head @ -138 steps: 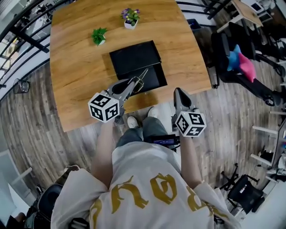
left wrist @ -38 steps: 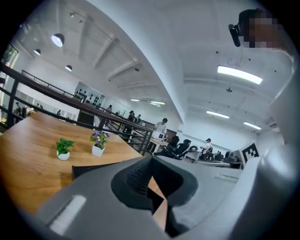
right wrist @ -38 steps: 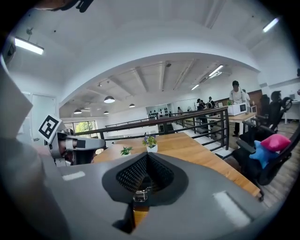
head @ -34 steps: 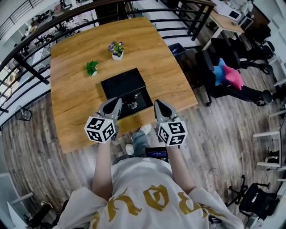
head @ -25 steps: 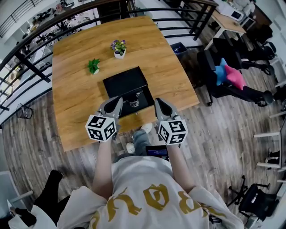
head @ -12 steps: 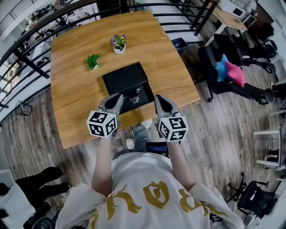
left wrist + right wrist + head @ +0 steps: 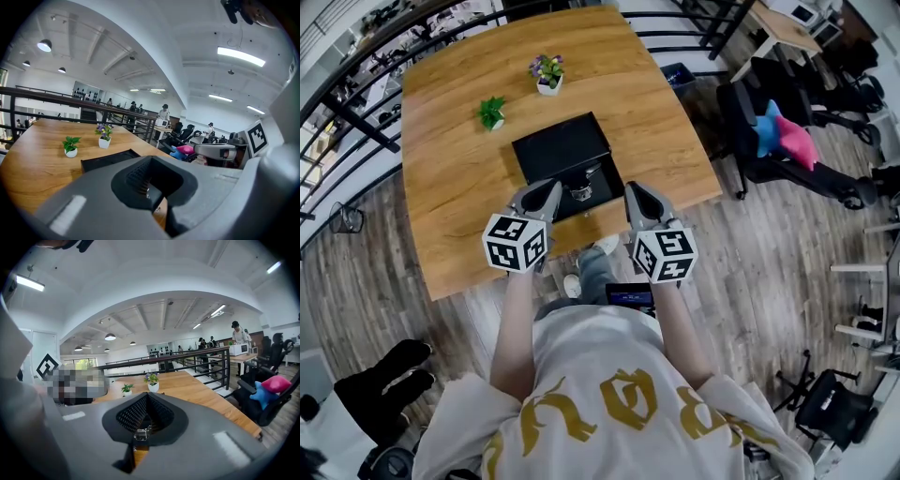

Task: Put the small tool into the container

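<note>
Over the person's shoulders, in the head view, both hands reach out above the near edge of a wooden tabletop (image 7: 459, 187). The left gripper (image 7: 549, 186) and the right gripper (image 7: 632, 188) sit side by side, one at each near corner of an open black container (image 7: 558, 148). Both pairs of jaws look pressed together and carry nothing. The small tool (image 7: 581, 190), a bit of silvery metal, lies inside the near half of the container, between the two grippers and apart from both. Farther back on the tabletop stand a little green plant (image 7: 491, 112) and a purple-flowered plant (image 7: 547, 71), each in a white pot. An office chair with a blue and pink cushion (image 7: 786, 133) sits off to the right on the floor. From the left gripper view, the left gripper (image 7: 150, 158) has its jaws closed tip to tip, with nothing between the pads; beyond them are the container's dark edge (image 7: 108, 158), both plants and the right gripper (image 7: 216, 150) alongside. From the right gripper view, the right gripper (image 7: 147, 395) likewise has its jaws shut together and empty, pointing across the tabletop (image 7: 197, 391) toward the two plants.
</note>
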A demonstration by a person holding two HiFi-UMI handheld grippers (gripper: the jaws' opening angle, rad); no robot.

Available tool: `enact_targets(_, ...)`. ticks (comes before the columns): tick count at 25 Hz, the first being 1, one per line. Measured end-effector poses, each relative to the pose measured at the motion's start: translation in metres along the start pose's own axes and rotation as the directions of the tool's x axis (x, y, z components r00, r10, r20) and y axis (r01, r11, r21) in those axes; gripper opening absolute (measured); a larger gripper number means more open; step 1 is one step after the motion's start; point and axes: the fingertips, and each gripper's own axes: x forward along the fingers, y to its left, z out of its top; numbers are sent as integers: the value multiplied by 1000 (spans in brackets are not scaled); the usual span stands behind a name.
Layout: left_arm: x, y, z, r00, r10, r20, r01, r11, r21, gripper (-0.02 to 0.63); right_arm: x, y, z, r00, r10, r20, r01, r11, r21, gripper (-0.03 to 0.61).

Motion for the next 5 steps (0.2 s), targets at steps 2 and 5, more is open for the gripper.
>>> enact_targets(2, 1, 1, 0, 1000, -2, -1, 2, 1000, 0, 1, 0, -1, 0, 1000, -2, 0, 2, 1000, -1, 26)
enact_targets(5, 3, 2, -1, 1000, -7, -4, 7, 1000, 3, 1, 1, -2, -1, 1000, -8, 2, 8, 1000, 0, 25)
